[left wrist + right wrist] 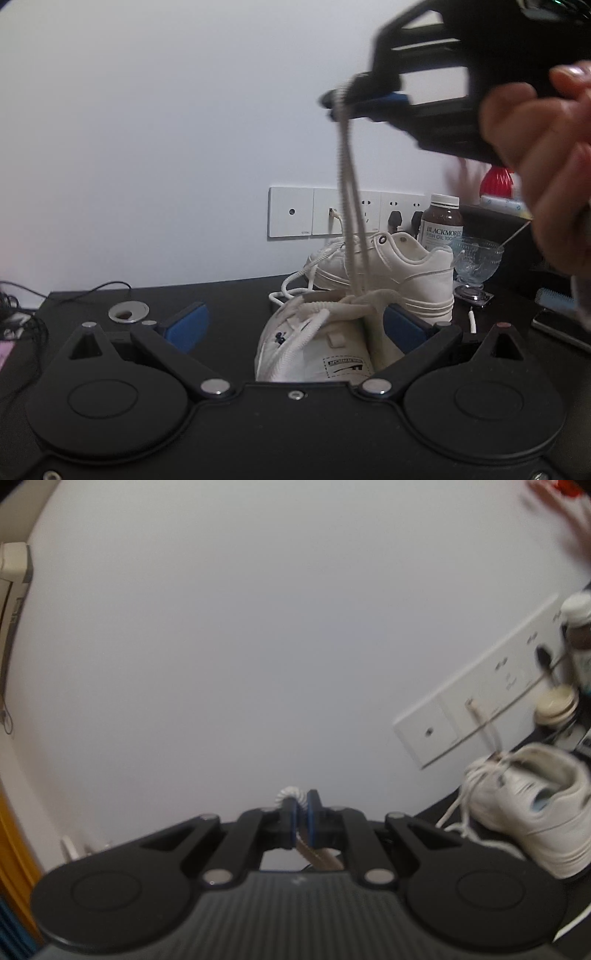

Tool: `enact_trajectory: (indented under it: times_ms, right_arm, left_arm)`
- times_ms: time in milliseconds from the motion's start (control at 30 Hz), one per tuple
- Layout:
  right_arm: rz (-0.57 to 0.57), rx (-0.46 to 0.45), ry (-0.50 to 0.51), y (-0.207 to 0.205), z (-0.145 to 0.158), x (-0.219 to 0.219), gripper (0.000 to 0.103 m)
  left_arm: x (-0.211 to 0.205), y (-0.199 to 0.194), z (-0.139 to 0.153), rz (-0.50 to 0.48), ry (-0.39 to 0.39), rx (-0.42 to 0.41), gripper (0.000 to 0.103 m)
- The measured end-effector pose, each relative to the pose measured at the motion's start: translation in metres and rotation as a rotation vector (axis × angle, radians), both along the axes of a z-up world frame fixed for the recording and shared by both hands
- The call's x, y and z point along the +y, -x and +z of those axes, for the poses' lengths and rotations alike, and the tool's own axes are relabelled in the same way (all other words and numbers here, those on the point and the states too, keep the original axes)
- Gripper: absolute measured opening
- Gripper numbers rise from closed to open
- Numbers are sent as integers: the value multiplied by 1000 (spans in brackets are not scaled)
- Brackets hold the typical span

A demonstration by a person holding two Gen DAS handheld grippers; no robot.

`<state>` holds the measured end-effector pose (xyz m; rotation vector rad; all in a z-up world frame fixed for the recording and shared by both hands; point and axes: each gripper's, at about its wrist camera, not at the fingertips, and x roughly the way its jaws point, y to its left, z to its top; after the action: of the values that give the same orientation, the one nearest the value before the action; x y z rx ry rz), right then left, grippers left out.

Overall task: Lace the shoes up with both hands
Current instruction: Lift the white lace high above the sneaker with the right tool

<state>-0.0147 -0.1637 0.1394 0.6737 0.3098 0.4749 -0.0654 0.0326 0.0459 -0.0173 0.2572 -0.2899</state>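
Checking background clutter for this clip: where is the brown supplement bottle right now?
In the left wrist view the brown bottle stands right of centre against the wall, behind the heel of the far white shoe, beside the glass bowl.

Dim even indoor light; fisheye edge warping; motion blur in right-wrist view.

Left wrist view sits low, close behind the near shoe (317, 343); right wrist view faces the wall (221, 646) from higher; both share the far shoe (391, 273).
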Motion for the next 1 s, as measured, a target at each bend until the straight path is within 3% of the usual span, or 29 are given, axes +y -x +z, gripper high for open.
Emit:
enact_trajectory:
  times_ms: [167, 433, 567, 733, 1000]
  right_arm:
    - [94, 4, 5, -4, -11, 21, 8]
    - [233, -101, 213, 23, -22, 43, 8]
    - [210, -161, 279, 32, -14, 45, 8]
    - [102, -187, 261, 26, 10, 34, 8]
    - [-29, -108, 189, -9, 23, 6, 8]
  left_arm:
    - [6, -2, -1, 5, 15, 11, 103]
    - [-3, -6, -1, 19, -10, -7, 103]
    - [-3, -6, -1, 44, -20, -22, 103]
    - [-2, -5, 1, 71, -31, -43, 103]
    - [3, 1, 7, 65, -3, -83, 103]
